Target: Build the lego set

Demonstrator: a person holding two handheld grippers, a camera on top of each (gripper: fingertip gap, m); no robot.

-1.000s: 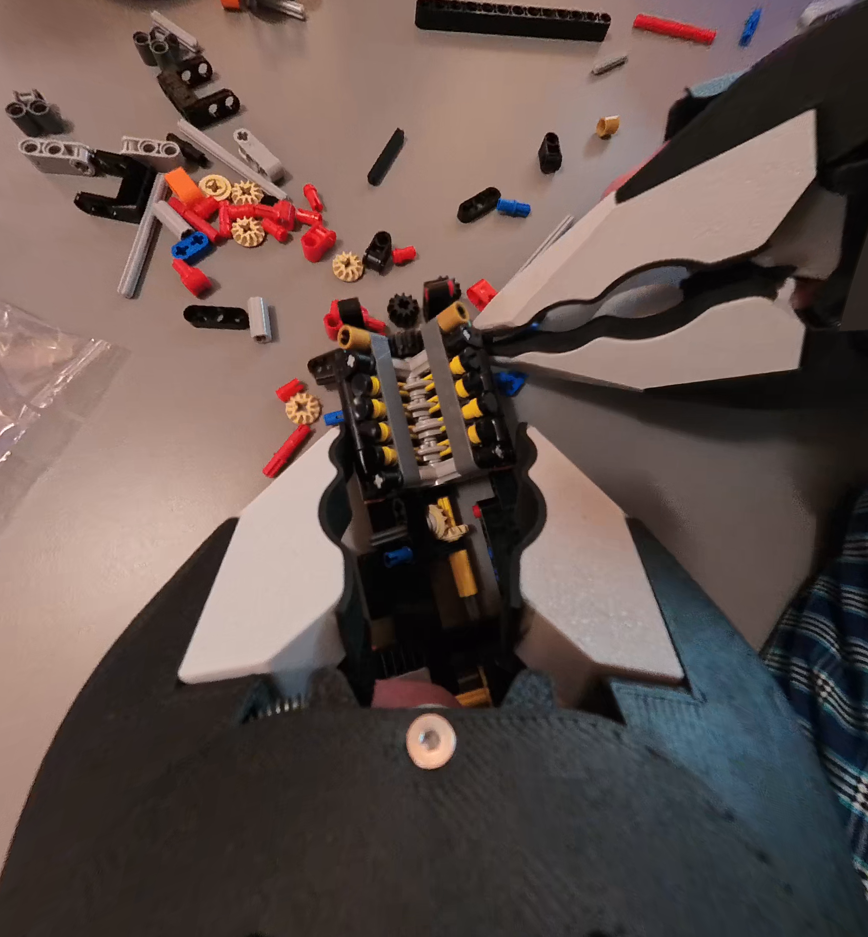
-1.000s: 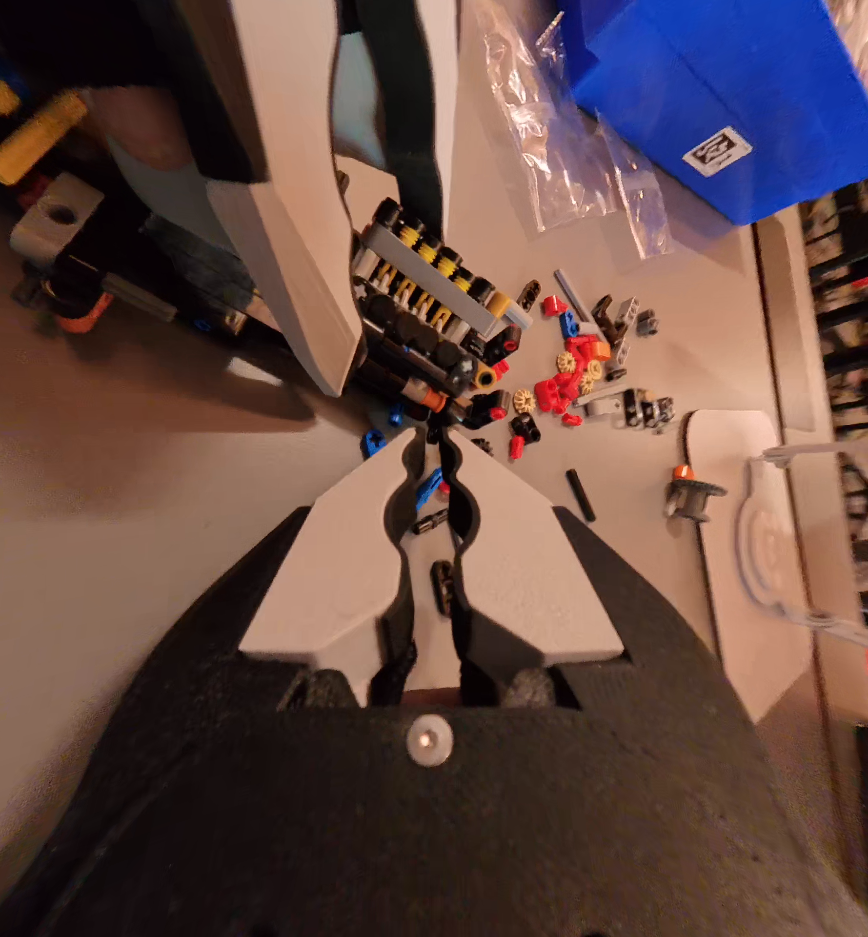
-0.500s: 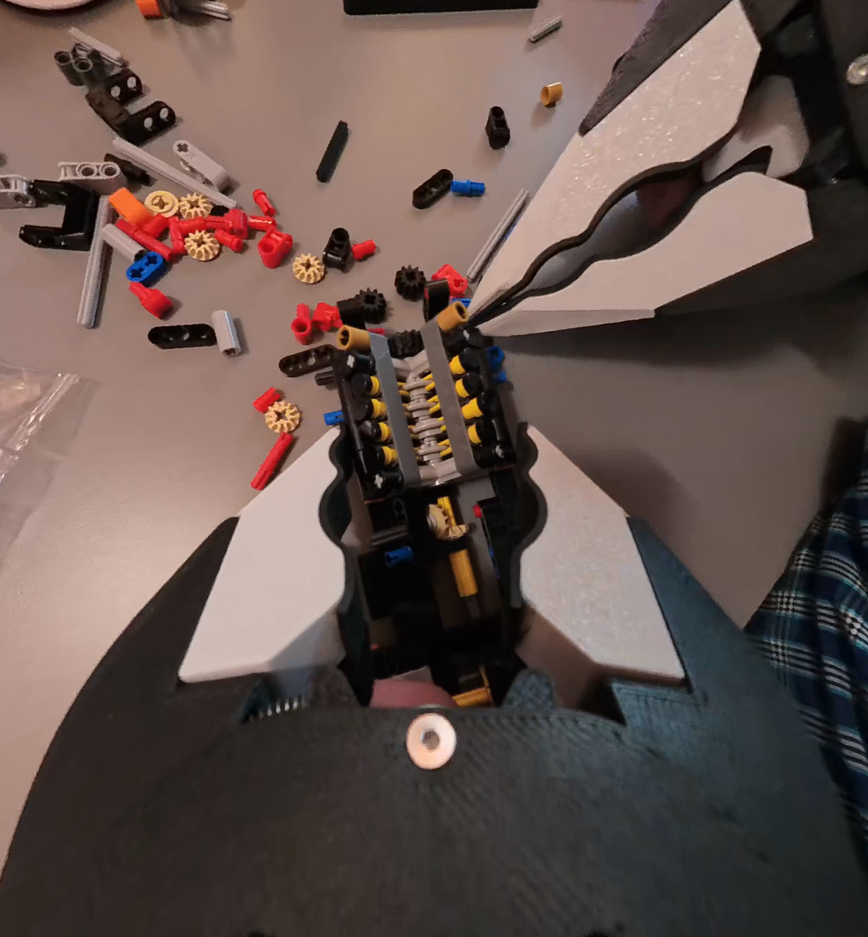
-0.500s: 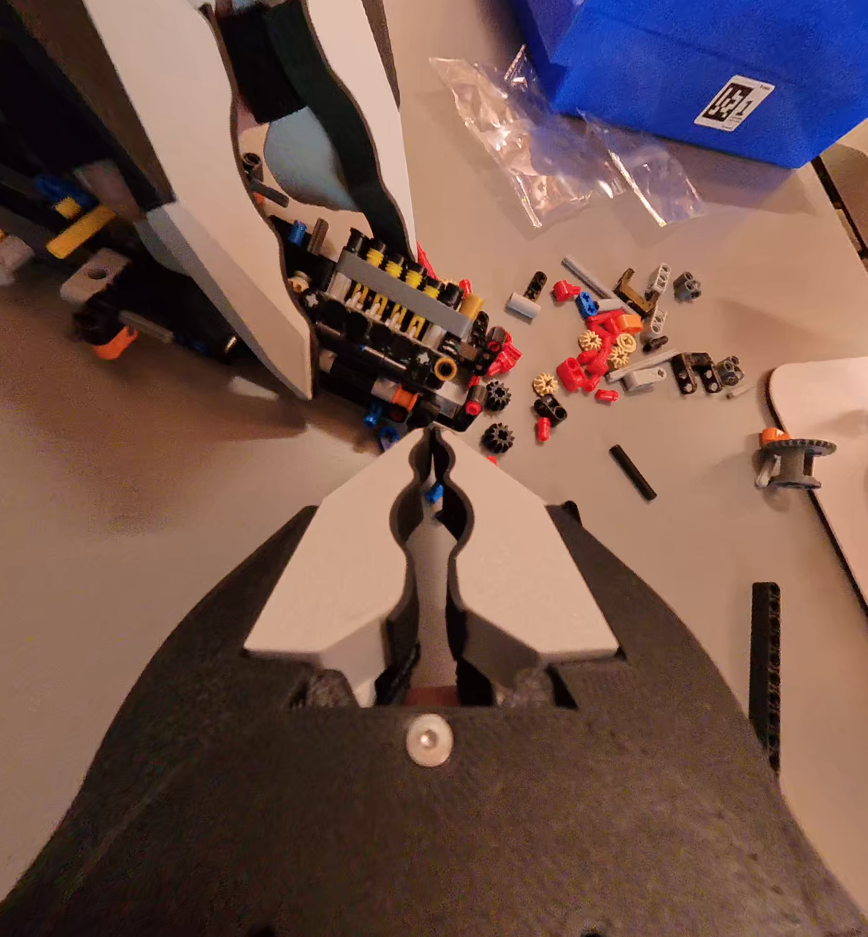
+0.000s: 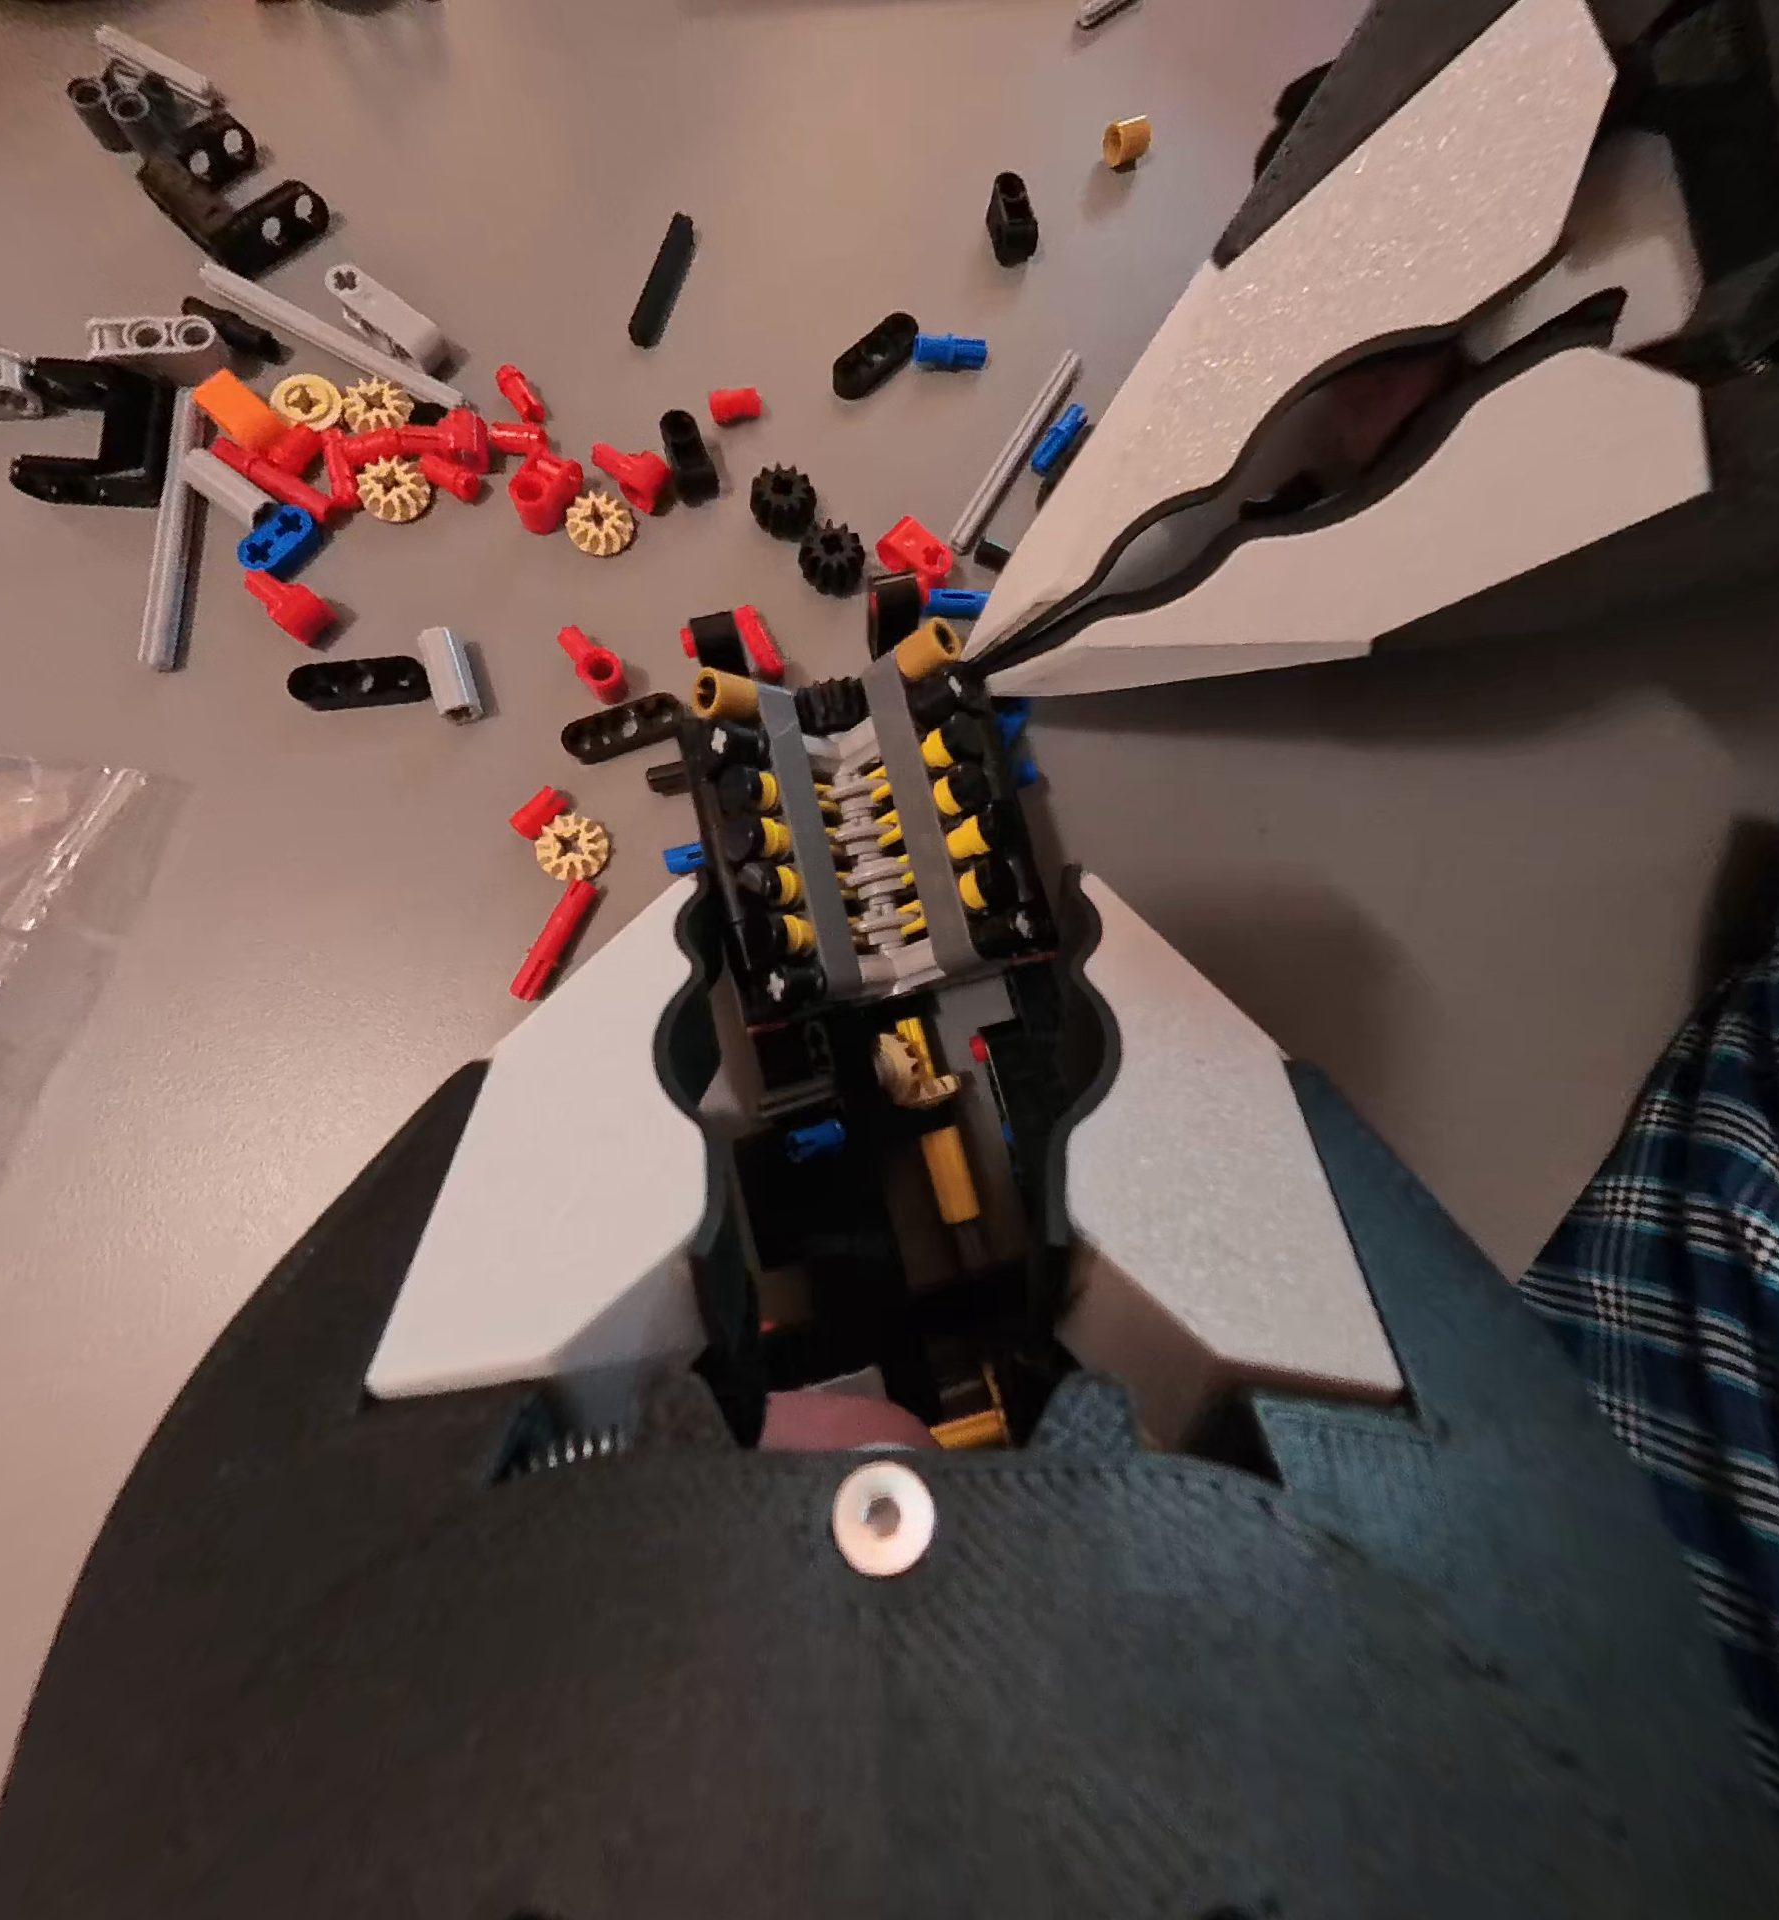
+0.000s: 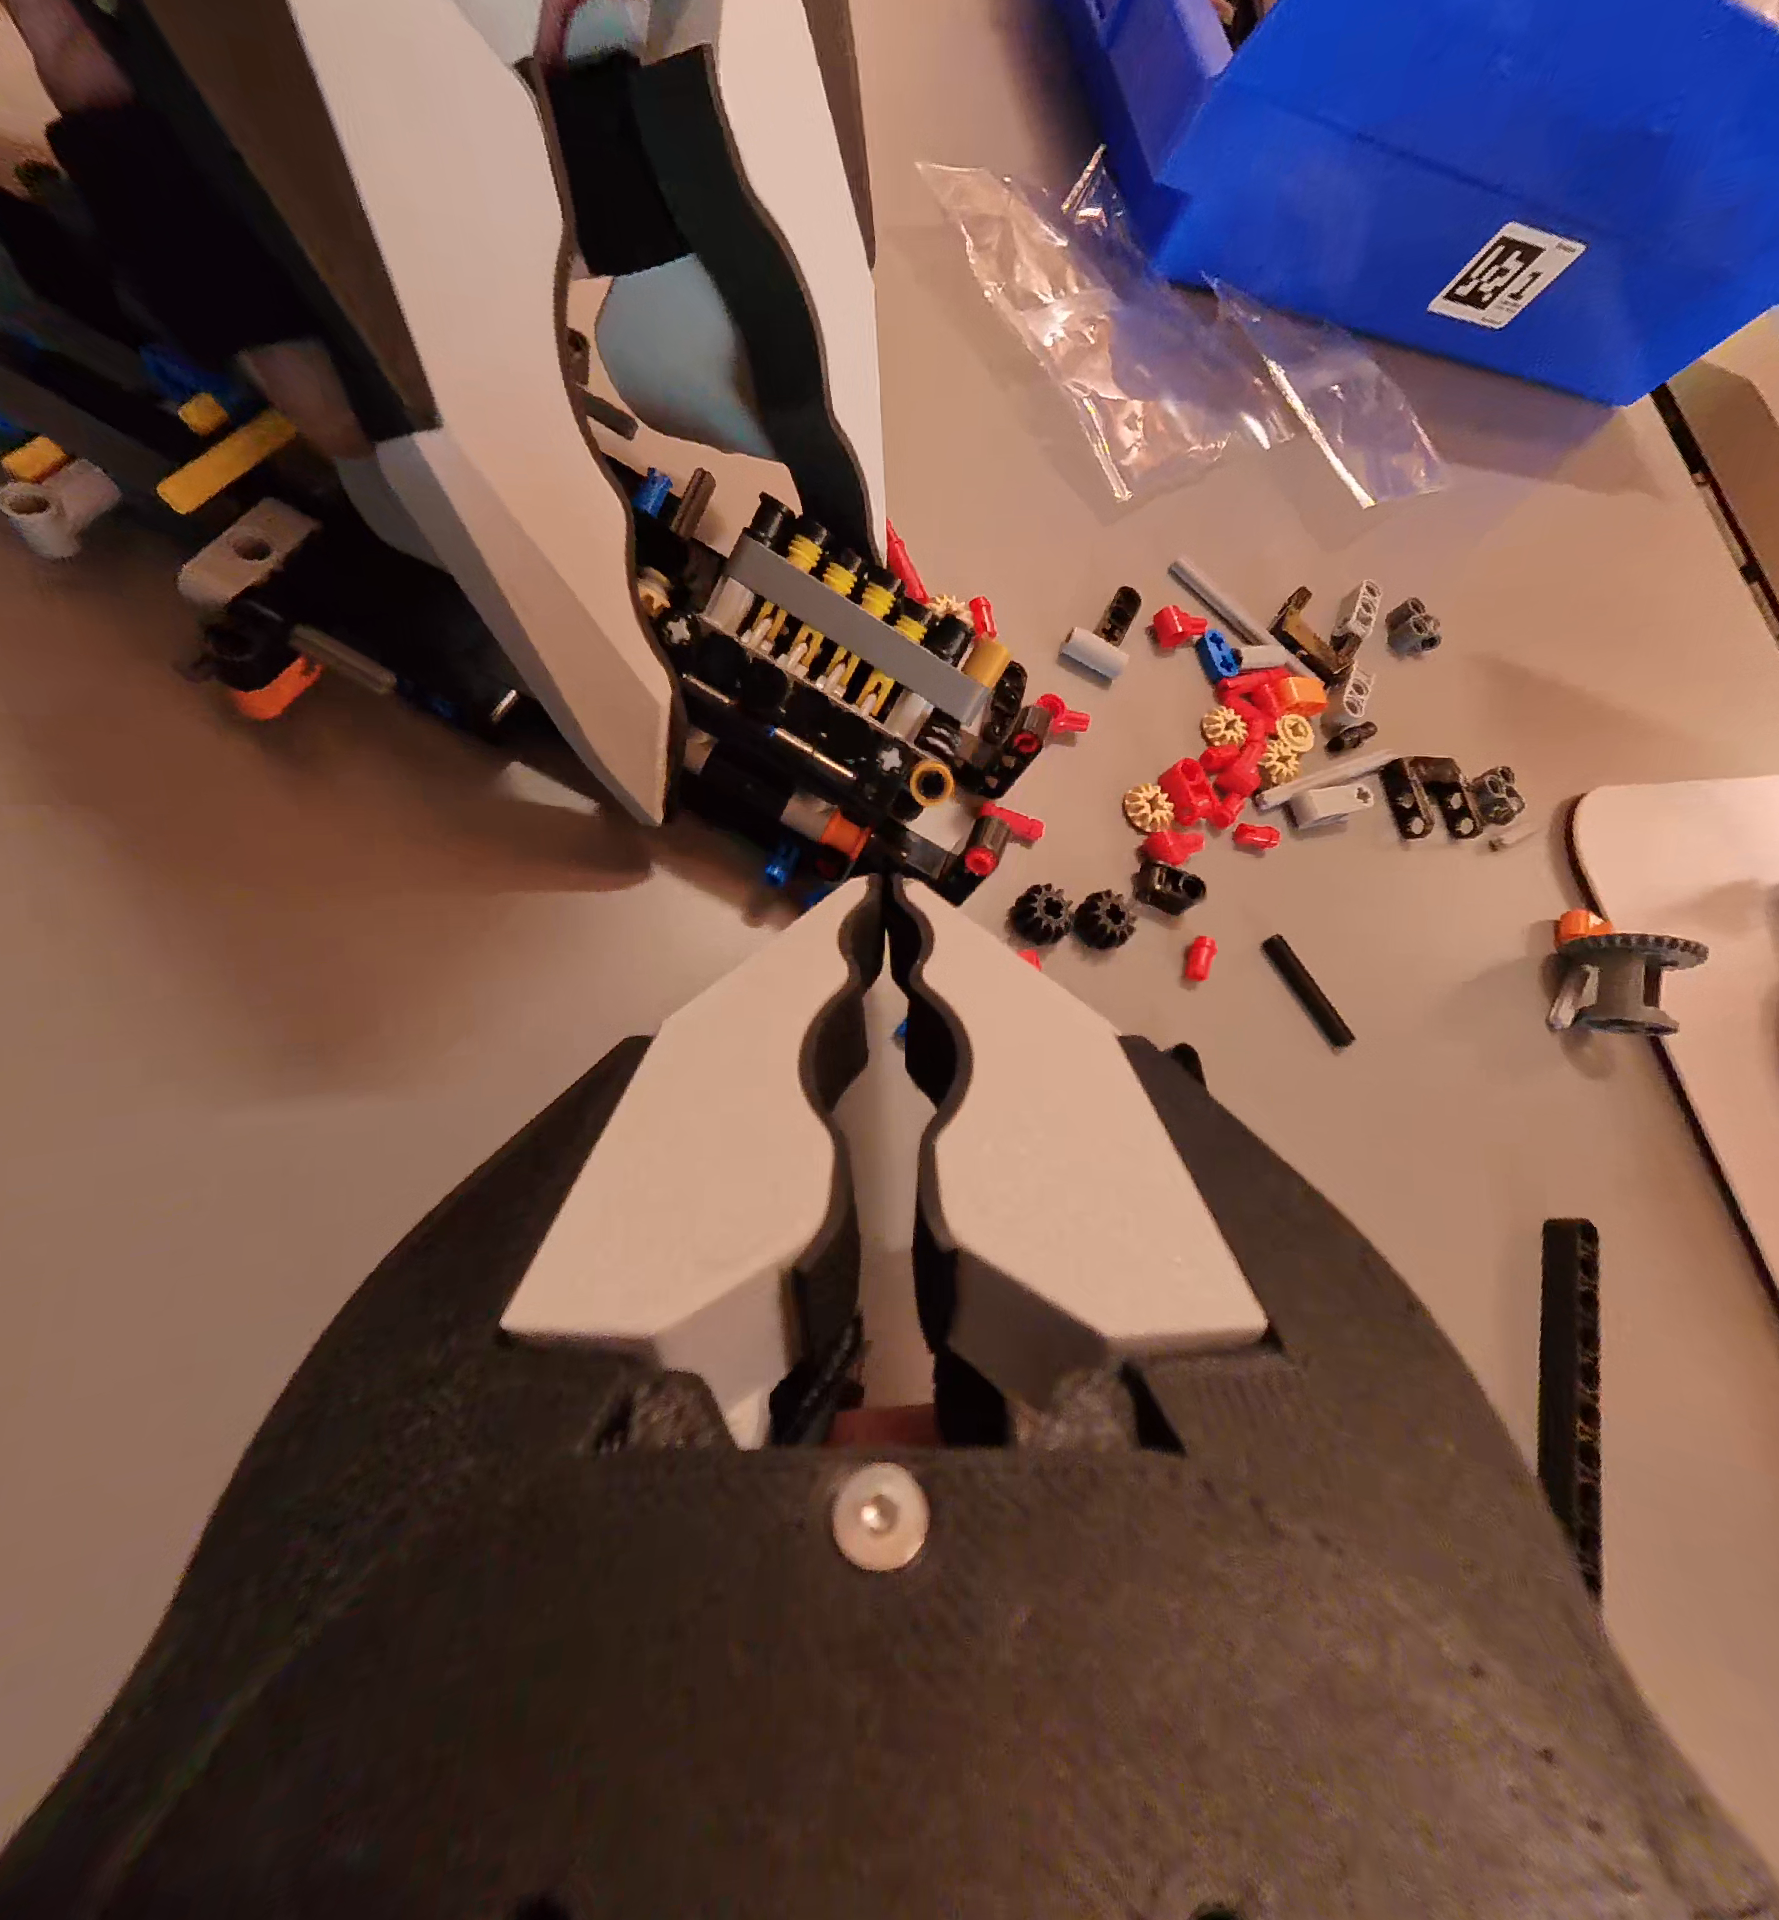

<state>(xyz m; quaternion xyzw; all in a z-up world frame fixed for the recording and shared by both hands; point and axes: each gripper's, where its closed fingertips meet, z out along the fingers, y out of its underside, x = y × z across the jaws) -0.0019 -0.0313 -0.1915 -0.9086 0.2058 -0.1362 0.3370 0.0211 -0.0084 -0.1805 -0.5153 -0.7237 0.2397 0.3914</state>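
Note:
My left gripper is shut on a black, grey and yellow lego engine assembly, holding it by its sides just above the table. My right gripper is shut, and I see no piece at its tips. Its tips touch the far right corner of the assembly, beside a tan bush. The right gripper also shows in the left wrist view, coming in from the upper right. The left gripper shows in the right wrist view, at the upper left.
Loose red, tan, grey and black pieces lie scattered beyond the assembly, with two black gears near it. A blue bin and clear bags sit at the back. A white board, a grey spool and a long black beam lie right. A plaid sleeve is near. Tip to tip, the grippers are about 4 cm apart. Left tips and right tips are each some 20 cm from the long black beam.
My right gripper has swung round and closed in on the assembly's far corner. The blue pin seen between its jaws earlier no longer shows there. The left gripper keeps its hold.

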